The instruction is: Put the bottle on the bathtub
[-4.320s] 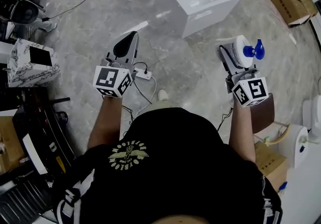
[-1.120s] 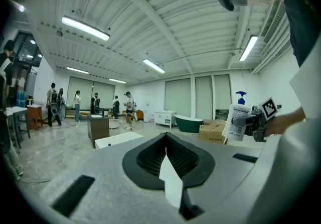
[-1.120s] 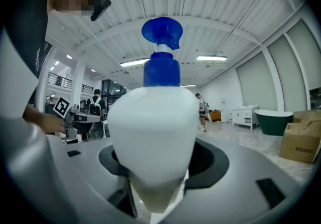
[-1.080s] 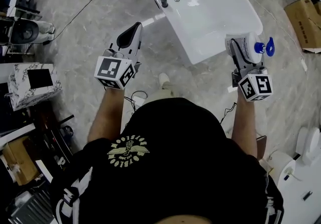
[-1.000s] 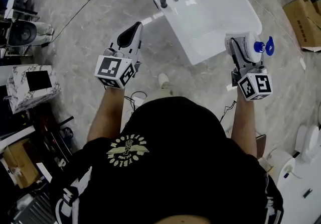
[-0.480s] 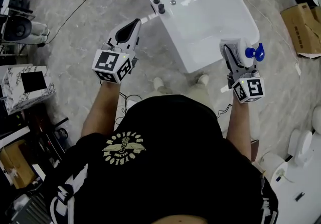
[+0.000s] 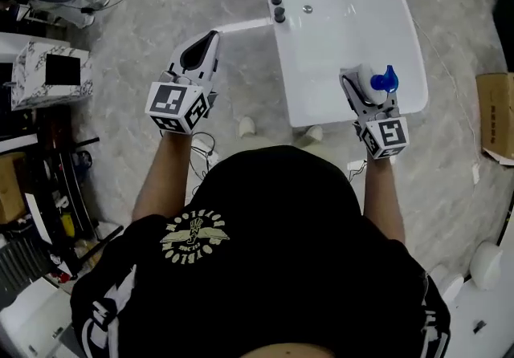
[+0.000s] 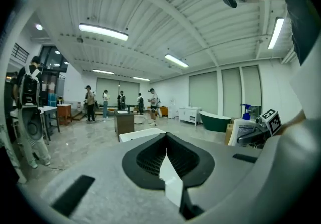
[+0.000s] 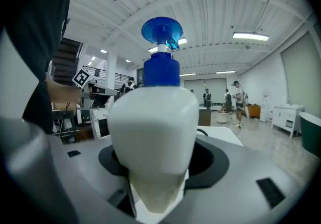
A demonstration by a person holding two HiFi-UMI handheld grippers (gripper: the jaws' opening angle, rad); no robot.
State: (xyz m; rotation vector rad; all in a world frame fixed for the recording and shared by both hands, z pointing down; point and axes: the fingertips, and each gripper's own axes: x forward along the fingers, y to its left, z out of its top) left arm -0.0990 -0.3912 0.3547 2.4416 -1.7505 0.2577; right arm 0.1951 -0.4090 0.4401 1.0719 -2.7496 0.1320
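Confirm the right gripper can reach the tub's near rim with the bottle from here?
Probably yes. The right gripper, shut on the bottle, hangs over the bathtub's near end, and nothing shows between bottle and rim. The left gripper is off to the side, over the floor.

A grey marble floor [image 7: 136, 35] is seen w/ a white bathtub [image 7: 321, 59] stood centre-far, marbled box [image 7: 48, 75] left, cardboard box [image 7: 494, 111] right.

We count one bathtub [image 7: 353, 11]; one bottle [image 7: 371, 90]; two grippers, the left gripper [image 7: 210, 35] and the right gripper [image 7: 359, 79]; one marbled box [image 7: 44, 75] left of the bathtub; one cardboard box [image 7: 496, 115] right of it.
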